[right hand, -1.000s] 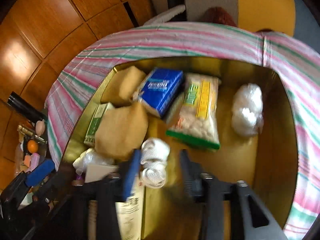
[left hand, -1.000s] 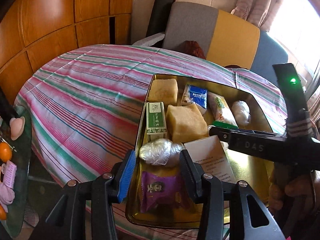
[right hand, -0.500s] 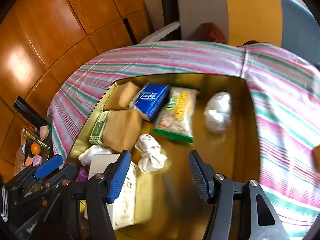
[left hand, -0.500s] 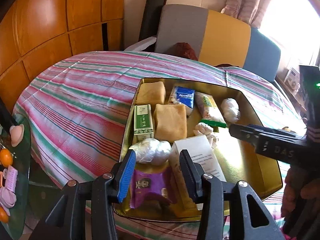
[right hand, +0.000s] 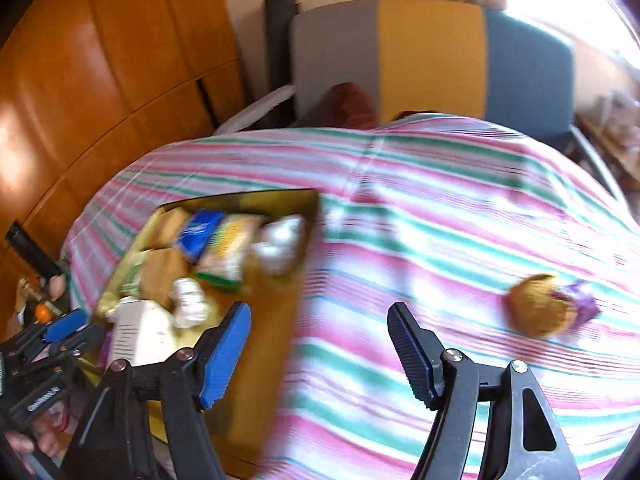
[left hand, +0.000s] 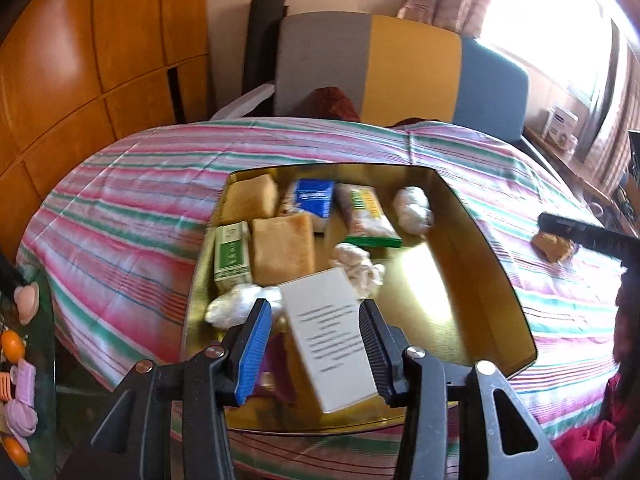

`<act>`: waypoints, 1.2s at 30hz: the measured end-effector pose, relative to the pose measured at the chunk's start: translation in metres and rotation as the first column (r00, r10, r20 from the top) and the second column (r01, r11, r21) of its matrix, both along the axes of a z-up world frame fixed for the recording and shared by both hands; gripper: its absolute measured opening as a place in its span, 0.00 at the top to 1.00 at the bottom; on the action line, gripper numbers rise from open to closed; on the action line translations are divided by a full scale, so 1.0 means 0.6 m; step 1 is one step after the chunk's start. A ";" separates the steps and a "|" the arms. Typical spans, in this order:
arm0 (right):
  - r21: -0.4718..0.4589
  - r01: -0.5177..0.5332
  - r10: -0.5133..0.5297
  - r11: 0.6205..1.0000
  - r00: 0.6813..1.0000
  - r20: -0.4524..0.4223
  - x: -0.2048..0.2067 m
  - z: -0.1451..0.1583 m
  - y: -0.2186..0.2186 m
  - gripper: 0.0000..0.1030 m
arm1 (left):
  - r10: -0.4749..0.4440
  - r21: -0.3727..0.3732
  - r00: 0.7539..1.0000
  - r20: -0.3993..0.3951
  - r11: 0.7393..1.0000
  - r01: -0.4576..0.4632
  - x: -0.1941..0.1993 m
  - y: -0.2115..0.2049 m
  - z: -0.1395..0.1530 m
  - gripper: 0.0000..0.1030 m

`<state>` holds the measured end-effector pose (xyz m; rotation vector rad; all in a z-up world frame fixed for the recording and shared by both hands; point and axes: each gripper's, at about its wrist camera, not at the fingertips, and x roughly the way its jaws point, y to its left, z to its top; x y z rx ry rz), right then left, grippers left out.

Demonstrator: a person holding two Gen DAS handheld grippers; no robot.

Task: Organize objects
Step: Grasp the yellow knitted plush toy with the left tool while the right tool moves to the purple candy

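Setting: wood-panelled wall, a chair back in grey, yellow and blue, and a round table under a striped tablecloth [left hand: 120,216] in pink, green and white.

Item 1. Gold tray [left hand: 492,280], set on the cloth. Contents noted: two tan sponge-like blocks, a green carton [left hand: 232,254], a blue tissue packet [left hand: 314,198], a yellow-green snack bag [left hand: 368,216], several white wrapped bundles, and a white printed box [left hand: 332,340] lying at the near edge.

Item 2. Brown round pastry [right hand: 540,306], lying on the cloth well apart from the tray, with a purple wrapper [right hand: 582,304] touching its far side. This was judged to be the next thing to be stowed.

Item 3. Left gripper [left hand: 314,346]. Held above the near end of the tray, its jaws set at a moderate gap either side of the white printed box as viewed (whether the pads pressed on it could not be told).

Item 4. Right gripper [right hand: 320,350]. Jaws were opening and nothing lay between them; striped cloth was seen through the gap, with the pastry off to the right.

Handling note: the jaws would best be brought fully wide, centred over the pastry, and closed lightly, since it was judged soft and crumbly. The wrapper should be kept out of the pinch. A bare patch at the tray's right side was available for placement.
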<state>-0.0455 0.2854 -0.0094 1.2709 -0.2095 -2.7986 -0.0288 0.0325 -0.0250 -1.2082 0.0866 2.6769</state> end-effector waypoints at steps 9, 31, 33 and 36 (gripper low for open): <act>0.107 0.229 -0.229 0.967 0.973 -0.017 0.039 0.010 0.199 0.26 | -0.111 -0.043 0.994 -0.012 0.993 0.110 0.010 0.080 0.011 0.56; -0.129 0.637 -0.636 0.760 0.770 0.047 0.123 -0.041 0.433 0.17 | -0.393 -0.049 0.916 0.080 0.916 0.397 0.009 0.339 -0.009 0.56; -0.142 0.646 -0.647 0.750 0.761 0.051 0.126 -0.042 0.439 0.17 | -0.420 -0.035 0.902 0.101 0.904 0.425 0.006 0.367 -0.016 0.56; -0.170 0.661 -0.661 0.731 0.748 0.062 0.132 -0.045 0.447 0.17 | -0.452 -0.028 0.884 0.119 0.888 0.458 0.001 0.410 -0.026 0.56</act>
